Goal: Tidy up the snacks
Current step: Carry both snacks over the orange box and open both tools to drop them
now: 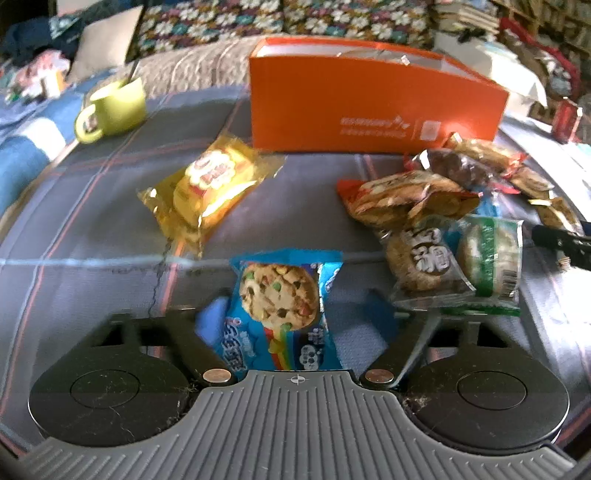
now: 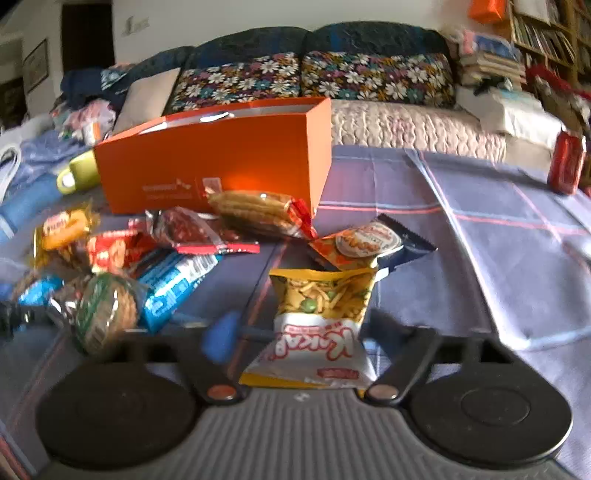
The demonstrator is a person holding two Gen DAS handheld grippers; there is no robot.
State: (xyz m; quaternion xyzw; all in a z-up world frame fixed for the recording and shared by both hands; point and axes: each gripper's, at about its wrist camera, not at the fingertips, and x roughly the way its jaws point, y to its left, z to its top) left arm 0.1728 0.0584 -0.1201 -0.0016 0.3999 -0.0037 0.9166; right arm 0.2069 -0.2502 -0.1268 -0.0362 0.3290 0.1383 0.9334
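One long orange cardboard box point(image 1: 373, 99) stood open at the far side of the plaid-covered tabletop point(image 1: 92, 236), its contents hidden. The left hand-held gripper point(image 1: 291, 314) clamped a glossy blue cookie packet point(image 1: 284, 310); the right hand-held gripper point(image 2: 306, 339) pinched a yellow snack bag point(image 2: 321, 314). One green mug point(image 1: 114, 107) sat far left.

The orange box point(image 2: 221, 155) hides most of the green mug point(image 2: 79, 173).

A sofa point(image 2: 314, 92) with flowered cushions point(image 2: 376, 75) stands at twelve o'clock, bookshelves point(image 2: 546, 33) at two, a dark doorway point(image 2: 86, 35) at ten.
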